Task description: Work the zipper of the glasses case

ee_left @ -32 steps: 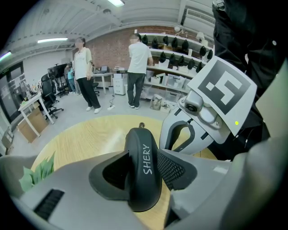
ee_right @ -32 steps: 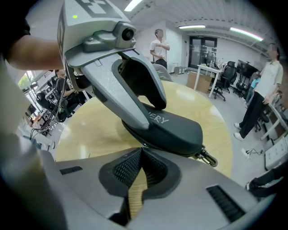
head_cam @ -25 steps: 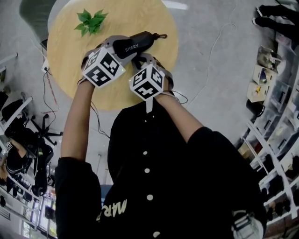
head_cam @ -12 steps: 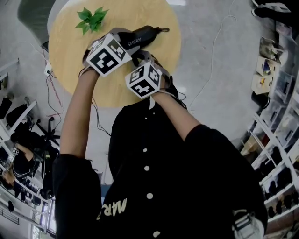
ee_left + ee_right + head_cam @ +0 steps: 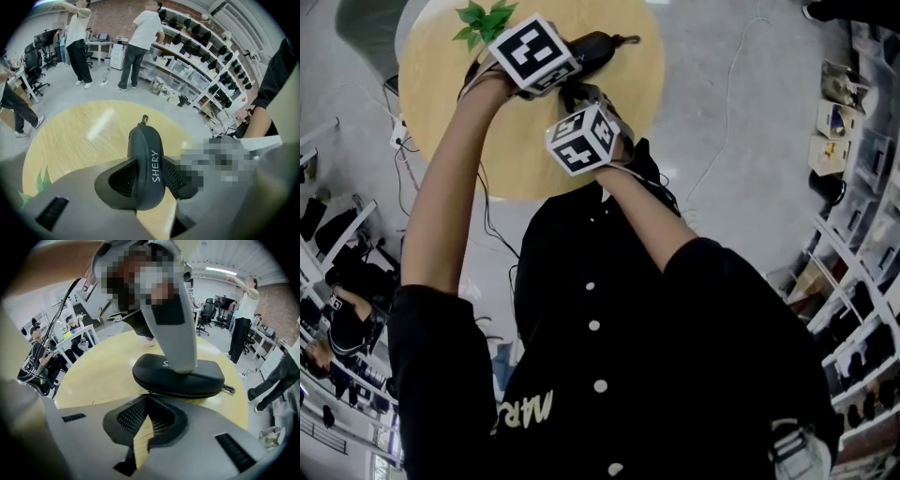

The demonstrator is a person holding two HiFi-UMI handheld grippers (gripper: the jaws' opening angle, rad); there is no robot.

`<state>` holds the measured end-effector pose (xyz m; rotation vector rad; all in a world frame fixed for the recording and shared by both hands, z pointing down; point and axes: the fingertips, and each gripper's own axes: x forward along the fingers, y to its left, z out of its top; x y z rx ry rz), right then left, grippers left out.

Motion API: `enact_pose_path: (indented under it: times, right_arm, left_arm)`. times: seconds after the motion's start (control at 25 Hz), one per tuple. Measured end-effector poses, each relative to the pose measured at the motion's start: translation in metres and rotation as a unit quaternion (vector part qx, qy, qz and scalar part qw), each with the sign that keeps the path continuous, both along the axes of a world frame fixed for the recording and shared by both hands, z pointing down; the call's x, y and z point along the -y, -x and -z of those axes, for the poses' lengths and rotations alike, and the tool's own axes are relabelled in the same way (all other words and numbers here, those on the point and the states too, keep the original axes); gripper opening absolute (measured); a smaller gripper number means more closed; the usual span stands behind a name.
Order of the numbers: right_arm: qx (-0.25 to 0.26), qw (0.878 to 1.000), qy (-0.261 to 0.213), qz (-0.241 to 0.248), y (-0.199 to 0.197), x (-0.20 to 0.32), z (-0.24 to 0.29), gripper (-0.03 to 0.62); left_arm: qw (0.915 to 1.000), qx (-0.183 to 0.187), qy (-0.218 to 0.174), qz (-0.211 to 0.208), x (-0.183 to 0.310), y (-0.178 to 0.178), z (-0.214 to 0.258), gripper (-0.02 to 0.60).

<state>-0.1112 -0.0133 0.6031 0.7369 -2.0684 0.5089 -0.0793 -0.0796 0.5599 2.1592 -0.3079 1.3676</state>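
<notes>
Left gripper view: my left gripper (image 5: 147,179) clamps the glasses case (image 5: 143,150), jaws just tightening;
Right gripper view: my right gripper (image 5: 147,397) pinched together at lower centre

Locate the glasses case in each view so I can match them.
Head view: glasses case at top centre.
Left gripper view: glasses case at lower centre, seen end-on.
Right gripper view: glasses case at centre, lying crosswise.
Shared landmark: the round wooden table under it.
</notes>
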Motion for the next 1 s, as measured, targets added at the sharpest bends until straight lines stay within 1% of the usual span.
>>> enact_pose_path:
  times: [0.2,0.32,0.52,0.64,0.72,0.88,0.96,1.0]
  right_arm:
    - [-0.01,1.0,-0.003,-0.022,0.0,-0.001,-0.003,0.006]
    - [-0.007,0.999,0.002,-0.034,0.003,-0.002,-0.003,0.006]
    - [0.005,0.998,0.019,-0.06,0.012,-0.006,-0.001,0.006]
    - [0.016,0.996,0.034,-0.087,0.021,-0.009,-0.002,0.006]
    - [0.033,0.991,0.052,-0.123,0.027,-0.009,-0.003,0.006]
    - [0.065,0.973,0.09,-0.203,0.041,-0.008,-0.007,0.006]
    - [0.086,0.961,0.104,-0.241,0.046,-0.006,-0.005,0.006]
    - [0.101,0.953,0.113,-0.262,0.049,-0.004,-0.004,0.006]
  left_arm:
    - [0.9981,0.035,0.041,-0.031,-0.002,-0.003,0.004,0.166]
    - [0.9962,0.05,0.058,-0.041,-0.002,-0.002,0.004,0.166]
    - [0.9961,0.052,0.059,-0.041,-0.004,-0.003,0.005,0.166]
    - [0.9962,0.051,0.057,-0.041,-0.004,-0.002,0.005,0.166]
    - [0.9961,0.051,0.059,-0.042,-0.004,-0.002,0.003,0.166]
    - [0.9954,0.057,0.063,-0.043,-0.003,0.002,0.001,0.166]
    - [0.9952,0.058,0.063,-0.046,-0.003,0.002,0.0,0.166]
    - [0.9952,0.059,0.063,-0.046,-0.003,0.002,0.001,0.166]
